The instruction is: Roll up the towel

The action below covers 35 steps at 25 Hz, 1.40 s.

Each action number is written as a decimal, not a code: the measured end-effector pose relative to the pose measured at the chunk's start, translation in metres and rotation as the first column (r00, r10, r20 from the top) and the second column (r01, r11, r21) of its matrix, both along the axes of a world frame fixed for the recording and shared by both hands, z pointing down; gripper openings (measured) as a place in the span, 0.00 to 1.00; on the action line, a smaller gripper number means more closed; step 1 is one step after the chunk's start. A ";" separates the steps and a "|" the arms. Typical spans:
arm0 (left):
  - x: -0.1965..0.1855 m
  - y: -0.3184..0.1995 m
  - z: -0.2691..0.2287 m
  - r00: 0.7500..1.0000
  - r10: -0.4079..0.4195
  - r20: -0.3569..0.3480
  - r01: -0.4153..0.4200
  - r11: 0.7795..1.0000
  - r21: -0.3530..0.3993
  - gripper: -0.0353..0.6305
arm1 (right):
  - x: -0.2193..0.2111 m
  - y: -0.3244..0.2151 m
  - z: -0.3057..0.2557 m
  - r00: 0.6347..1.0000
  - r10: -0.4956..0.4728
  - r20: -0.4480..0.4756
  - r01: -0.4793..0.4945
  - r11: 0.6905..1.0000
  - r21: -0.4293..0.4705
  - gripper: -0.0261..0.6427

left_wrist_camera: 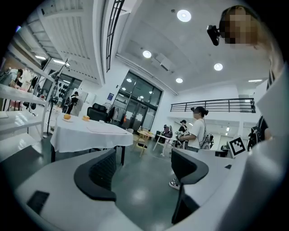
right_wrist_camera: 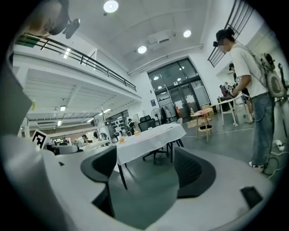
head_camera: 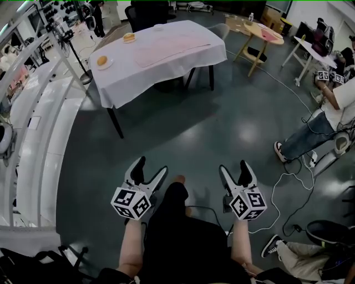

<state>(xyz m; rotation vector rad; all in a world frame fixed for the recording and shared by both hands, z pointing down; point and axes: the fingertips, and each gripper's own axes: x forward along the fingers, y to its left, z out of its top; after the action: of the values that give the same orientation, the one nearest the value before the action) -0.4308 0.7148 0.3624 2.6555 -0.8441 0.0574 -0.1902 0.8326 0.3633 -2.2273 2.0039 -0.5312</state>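
Observation:
A pale pink towel (head_camera: 166, 47) lies flat on a table with a white cloth (head_camera: 116, 83), far across the dark floor in the head view. Both grippers hang low in front of me, well short of the table. My left gripper (head_camera: 151, 165) is open with nothing between its jaws, and so is my right gripper (head_camera: 233, 166). In the left gripper view the left gripper (left_wrist_camera: 144, 169) frames bare floor, with the table (left_wrist_camera: 72, 137) and towel (left_wrist_camera: 106, 128) far off at the left. The right gripper (right_wrist_camera: 146, 173) points toward the same table (right_wrist_camera: 153, 140).
Two plates with buns (head_camera: 102, 61) (head_camera: 128, 37) sit on the table's left side. A black chair (head_camera: 147, 14) stands behind it. A wooden side table (head_camera: 258, 33) is at the back right, a standing person (head_camera: 333, 111) and floor cables (head_camera: 288, 183) at the right, white railings (head_camera: 44, 138) at the left.

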 end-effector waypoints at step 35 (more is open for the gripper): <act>0.121 -0.316 -0.029 1.000 -0.015 0.003 0.015 0.998 0.067 0.64 | 0.154 -0.293 -0.032 0.993 0.077 -0.086 -0.077 0.997 0.004 0.66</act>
<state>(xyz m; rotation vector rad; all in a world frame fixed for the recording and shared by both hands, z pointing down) -0.3102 0.3987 0.3329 2.7113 -0.8814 0.0302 -0.0361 0.5395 0.3312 -2.3551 1.9466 -0.4336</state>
